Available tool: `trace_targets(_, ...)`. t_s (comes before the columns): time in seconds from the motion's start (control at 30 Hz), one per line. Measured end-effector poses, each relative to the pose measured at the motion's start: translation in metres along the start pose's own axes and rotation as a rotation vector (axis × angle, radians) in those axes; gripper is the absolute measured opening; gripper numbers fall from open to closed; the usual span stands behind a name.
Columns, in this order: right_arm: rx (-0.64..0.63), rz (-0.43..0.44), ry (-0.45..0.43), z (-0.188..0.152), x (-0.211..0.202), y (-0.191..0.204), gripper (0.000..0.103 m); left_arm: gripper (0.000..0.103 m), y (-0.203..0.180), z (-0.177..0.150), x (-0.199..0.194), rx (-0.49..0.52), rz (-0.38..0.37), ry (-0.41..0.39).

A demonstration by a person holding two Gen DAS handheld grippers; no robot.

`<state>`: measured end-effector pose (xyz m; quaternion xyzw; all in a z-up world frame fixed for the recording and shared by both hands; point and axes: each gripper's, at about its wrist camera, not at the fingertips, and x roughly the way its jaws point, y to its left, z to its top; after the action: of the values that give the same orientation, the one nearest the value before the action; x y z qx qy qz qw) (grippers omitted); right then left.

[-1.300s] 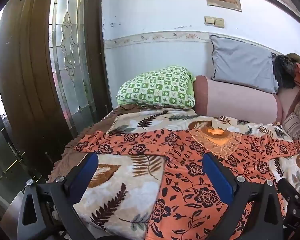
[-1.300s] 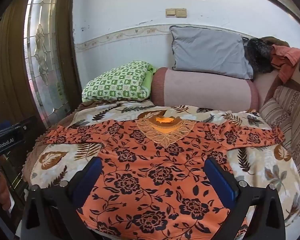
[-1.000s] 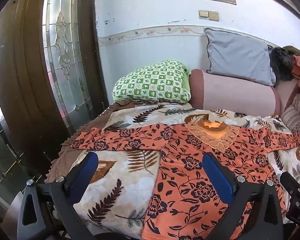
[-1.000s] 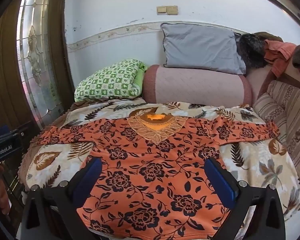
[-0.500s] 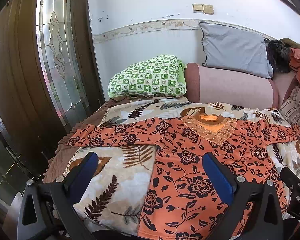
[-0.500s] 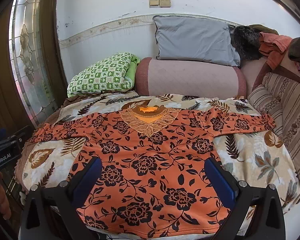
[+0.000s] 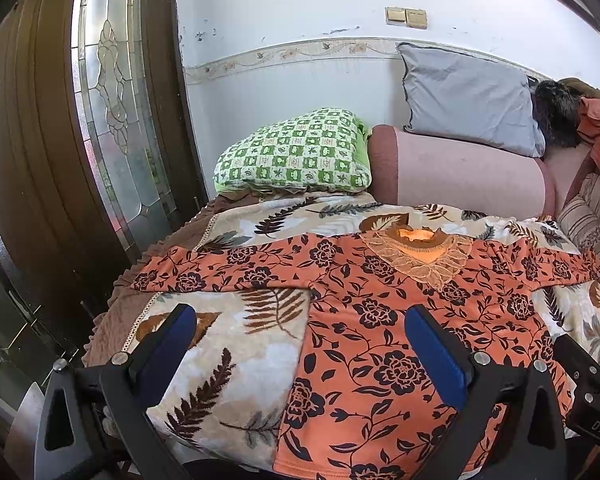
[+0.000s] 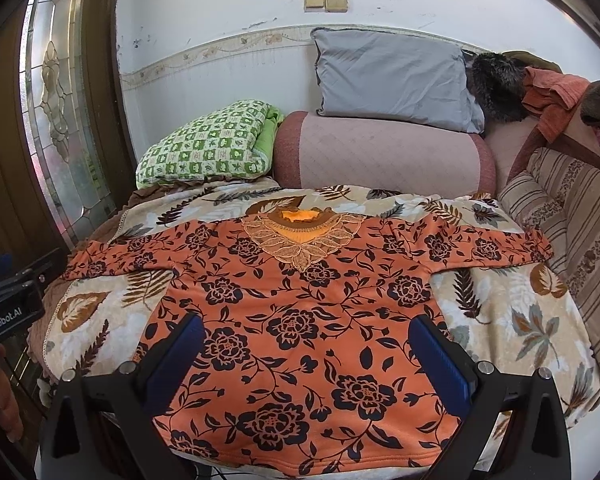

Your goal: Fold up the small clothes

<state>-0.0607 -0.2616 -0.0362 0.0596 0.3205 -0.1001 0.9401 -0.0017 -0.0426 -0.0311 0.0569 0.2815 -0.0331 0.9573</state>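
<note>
We see our left tongs (image 7: 298, 330) spread wide with nothing between them. They hang over the near left part of the bed, one blue pad (image 7: 168, 346) over the cream blanket with brown leaves (image 7: 228, 360) and the other pad over the shirt. Our right tongs (image 8: 306, 342) are spread wide too, and they pinch nothing. They hang over the near bottom part of the shirt.

The orange long-sleeved shirt with dark flowers (image 8: 300, 312) lies flat and face up on the leafy blanket. Both sleeves stick out to the left and right. Its lacy collar (image 8: 300, 240) points to the far side, and its bottom edge is near us at the edge of the bed.

Past the shirt, on the far left, sits a green and white checked pillow (image 8: 208, 148). Just beside it on the right lies a long pink roll cushion (image 8: 380, 156). A grey pillow (image 8: 392, 80) leans on the wall above the pink roll. A striped cushion (image 8: 572, 220) is on the far right. A brown door with patterned glass (image 7: 112, 100) stands on the left.
</note>
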Motion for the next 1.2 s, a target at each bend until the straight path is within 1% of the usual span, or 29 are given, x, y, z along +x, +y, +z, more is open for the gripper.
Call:
trace_targets(0.3, 0.002, -0.029, 0.028, -0.001, 0.008, -0.002, 0.103, 0.103, -0.003, -0.002, 0.002, 0.015, -0.020, 0.018)
trace_targets(0.5, -0.008, -0.044, 0.028, -0.001, 0.007, -0.004, 0.103, 0.103, -0.011, -0.002, 0.002, 0.036, -0.030, 0.024)
trace_targets(0.8, 0.012, -0.051, 0.028, 0.000, 0.008, -0.013, 0.103, 0.103, -0.020, -0.003, 0.001, 0.063, -0.040, 0.030)
trace_targets(1.2, 0.011, -0.051, 0.041, -0.001, 0.016, -0.014, 0.103, 0.103, -0.023, -0.005, 0.008, 0.072, -0.046, 0.044)
